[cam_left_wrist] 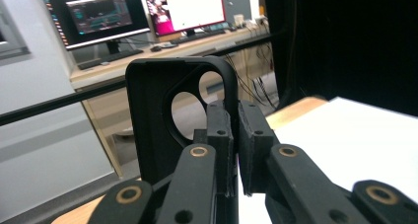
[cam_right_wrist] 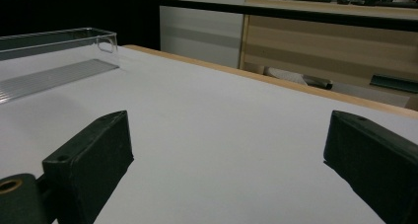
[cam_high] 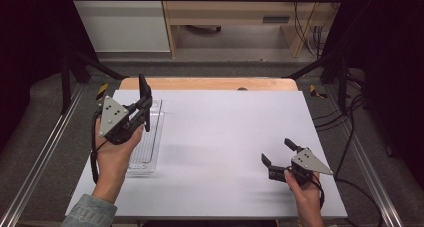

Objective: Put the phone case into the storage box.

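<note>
The left gripper (cam_high: 141, 108) has its jaws clenched on one edge of the black plastic phone case (cam_high: 145, 94), upright above the clear plastic tray (cam_high: 155, 137). So thin a hold could let it twist or slip. The right gripper (cam_high: 278, 152) rests released on the white tabletop (cam_high: 225, 137).

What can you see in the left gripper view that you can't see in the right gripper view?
The left gripper view has the left gripper shut on a black phone case, with computer monitors behind. The right gripper view has the right gripper open with nothing between its jaws, and a clear plastic tray. Both show the white table.
</note>
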The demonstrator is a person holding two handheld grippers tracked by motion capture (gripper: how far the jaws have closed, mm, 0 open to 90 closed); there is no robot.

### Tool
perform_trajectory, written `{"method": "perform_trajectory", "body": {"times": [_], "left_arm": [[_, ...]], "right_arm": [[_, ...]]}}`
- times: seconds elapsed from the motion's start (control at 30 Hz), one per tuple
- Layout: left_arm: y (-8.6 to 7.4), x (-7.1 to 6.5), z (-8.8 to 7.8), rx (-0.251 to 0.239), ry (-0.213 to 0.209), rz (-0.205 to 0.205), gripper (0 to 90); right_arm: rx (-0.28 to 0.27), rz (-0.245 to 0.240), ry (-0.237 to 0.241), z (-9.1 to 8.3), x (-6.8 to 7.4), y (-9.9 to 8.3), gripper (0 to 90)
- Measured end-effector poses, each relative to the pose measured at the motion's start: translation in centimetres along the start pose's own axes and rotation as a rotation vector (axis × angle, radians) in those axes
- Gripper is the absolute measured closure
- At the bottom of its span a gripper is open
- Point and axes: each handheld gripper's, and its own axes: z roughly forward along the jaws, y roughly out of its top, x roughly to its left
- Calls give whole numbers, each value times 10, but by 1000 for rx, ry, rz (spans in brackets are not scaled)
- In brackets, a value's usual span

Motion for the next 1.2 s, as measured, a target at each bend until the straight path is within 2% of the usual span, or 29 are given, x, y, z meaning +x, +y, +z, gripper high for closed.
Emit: {"method": "perform_trajectory", "body": {"times": [0.1, 0.23, 0.37, 0.53, 0.73, 1.0, 1.1, 1.2], "left_arm": [[0, 6, 0, 6, 20, -34, 846], [-1, 12, 2, 15, 34, -53, 846], [-2, 16, 3, 11, 40, -111, 846], [0, 22, 6, 7, 52, -153, 846], [-1, 25, 14, 21, 64, -178, 846], [-3, 28, 24, 45, 79, -190, 846], [-5, 31, 27, 53, 81, -203, 846], [-4, 33, 30, 56, 85, -197, 846]], "right_arm": [[-3, 0, 2, 0, 0, 0, 46], [-6, -9, 0, 0, 1, 0, 44], [-3, -22, 0, 0, 1, 1, 44], [-4, -22, 11, 1, 2, 0, 43], [-6, -9, 26, 2, 4, 0, 42], [-7, -4, 36, 3, 6, 0, 41], [-13, 2, 28, 4, 6, 0, 43], [-12, 2, 23, 4, 7, 0, 42]]}}
